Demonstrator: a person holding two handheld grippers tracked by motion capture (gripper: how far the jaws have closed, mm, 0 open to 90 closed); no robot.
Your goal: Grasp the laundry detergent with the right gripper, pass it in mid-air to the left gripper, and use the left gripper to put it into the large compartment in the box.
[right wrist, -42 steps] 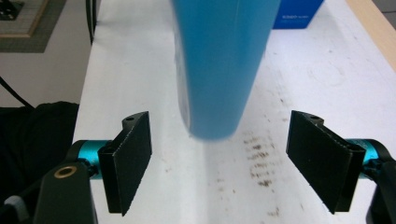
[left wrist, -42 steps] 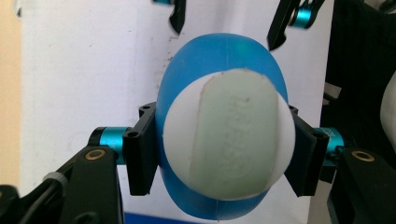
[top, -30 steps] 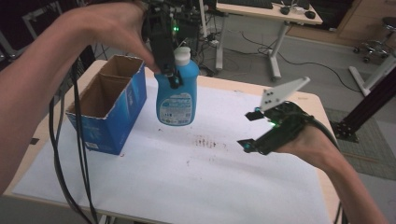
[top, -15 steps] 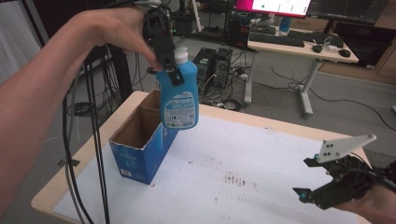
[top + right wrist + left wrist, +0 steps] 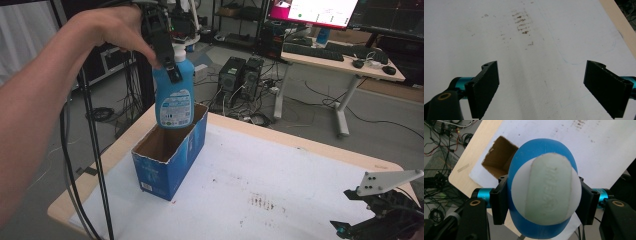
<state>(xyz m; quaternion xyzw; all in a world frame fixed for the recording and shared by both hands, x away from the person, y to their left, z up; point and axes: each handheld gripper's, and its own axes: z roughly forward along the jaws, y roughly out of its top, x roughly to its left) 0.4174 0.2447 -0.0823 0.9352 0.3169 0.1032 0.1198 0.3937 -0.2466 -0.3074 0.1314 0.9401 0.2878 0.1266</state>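
Left gripper point(image 5: 167, 52) clamped on bottle point(image 5: 174, 97) — above box point(image 5: 167, 155); right gripper point(image 5: 541, 87) spread wide, at 4 o'clock.

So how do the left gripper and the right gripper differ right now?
The left gripper is shut on the blue bottle, jaws pressing its sides; the right gripper is open and holds nothing. The left gripper is raised above the open blue box; the right gripper hangs low over the white table cover. Both have black jaws.
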